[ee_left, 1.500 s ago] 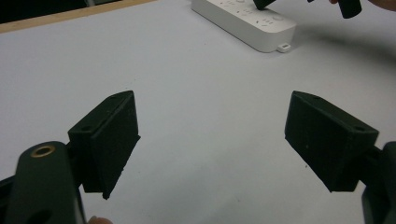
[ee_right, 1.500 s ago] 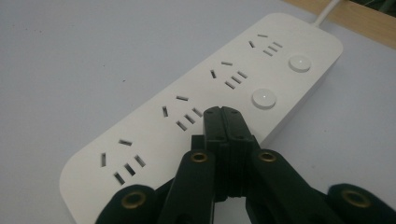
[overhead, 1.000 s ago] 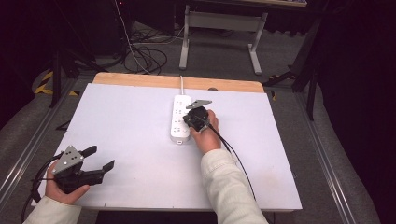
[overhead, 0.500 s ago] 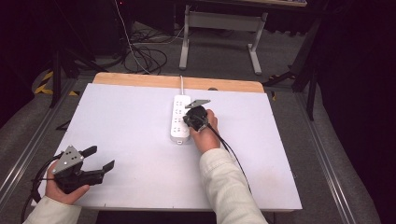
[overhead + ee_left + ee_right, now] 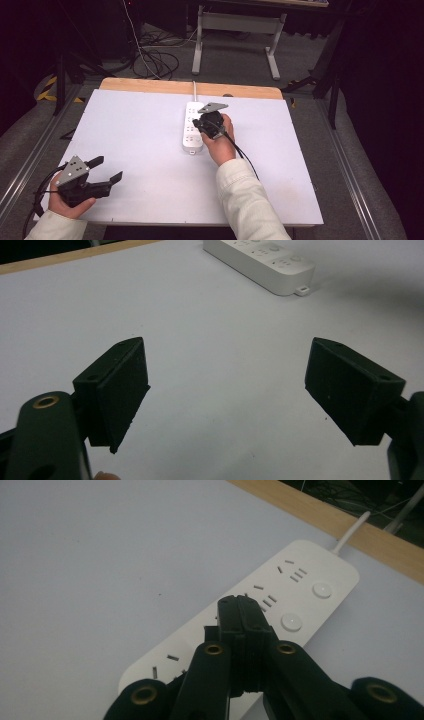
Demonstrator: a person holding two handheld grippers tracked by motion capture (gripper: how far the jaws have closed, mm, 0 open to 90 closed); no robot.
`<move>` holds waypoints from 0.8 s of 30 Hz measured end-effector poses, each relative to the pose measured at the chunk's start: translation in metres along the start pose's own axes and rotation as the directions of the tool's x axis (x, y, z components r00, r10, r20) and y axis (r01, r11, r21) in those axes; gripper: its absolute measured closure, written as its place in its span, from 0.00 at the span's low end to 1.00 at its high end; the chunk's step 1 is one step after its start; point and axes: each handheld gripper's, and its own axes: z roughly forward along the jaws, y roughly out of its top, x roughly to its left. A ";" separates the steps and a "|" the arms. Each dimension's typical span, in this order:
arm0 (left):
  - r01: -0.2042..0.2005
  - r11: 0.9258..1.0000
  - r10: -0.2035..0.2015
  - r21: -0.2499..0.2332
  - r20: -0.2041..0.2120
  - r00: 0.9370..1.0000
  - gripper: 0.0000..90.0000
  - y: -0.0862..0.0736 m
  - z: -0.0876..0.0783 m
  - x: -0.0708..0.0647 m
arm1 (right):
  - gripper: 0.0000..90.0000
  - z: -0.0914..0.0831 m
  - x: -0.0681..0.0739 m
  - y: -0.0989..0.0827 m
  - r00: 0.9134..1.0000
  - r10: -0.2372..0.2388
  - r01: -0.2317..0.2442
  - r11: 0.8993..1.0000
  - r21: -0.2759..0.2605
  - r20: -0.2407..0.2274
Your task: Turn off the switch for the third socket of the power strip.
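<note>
Pressing seemed the step: right gripper (image 5: 243, 611), fingers closed and empty, over the power strip (image 5: 192, 126) near the surface's far edge; next, pushing a button (image 5: 291, 622). Left gripper (image 5: 105, 170) wide open, empty.

- Pale cream long sleeves with buttoned-looking cuffs are being worn on both forearms in the high view.
- The left gripper (image 5: 107, 170) is being shown as a matt black body topped by a grey three-cornered plate dotted with small dark holes.
- A thin black cable is being trailed from it in a loop.
- Its pads (image 5: 125, 390) are being seen as flat black blocks with small recessed screw holes, beside a brass-ringed pivot.
- The right gripper (image 5: 244, 612) is being shown in black too, its linkage arms being marked by four brass-coloured rivets.
- A grey plate and a black cable are being carried on it as well.
</note>
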 end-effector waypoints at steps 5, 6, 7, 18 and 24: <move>0.001 1.000 -0.001 -0.003 0.000 1.000 0.20 0.000 0.000 -0.001 | 1.00 -0.011 0.000 0.005 1.000 -0.007 0.007 1.000 -0.013 0.000; 0.000 1.000 0.000 -0.003 0.000 1.000 0.20 0.000 0.000 -0.001 | 1.00 -0.013 -0.001 0.005 1.000 -0.004 0.004 1.000 -0.017 -0.002; 0.000 1.000 0.000 -0.002 0.000 1.000 0.20 0.000 0.000 -0.001 | 1.00 -0.015 -0.001 0.006 1.000 0.001 -0.001 1.000 -0.023 -0.003; -0.005 1.000 0.005 0.003 -0.003 1.000 0.20 0.000 0.001 -0.001 | 1.00 -0.031 0.000 0.011 1.000 -0.005 0.004 0.999 -0.054 -0.013; -0.002 1.000 0.002 0.005 0.000 1.000 0.20 0.000 0.001 -0.001 | 1.00 -0.036 0.002 0.012 1.000 -0.010 0.008 0.998 -0.068 -0.020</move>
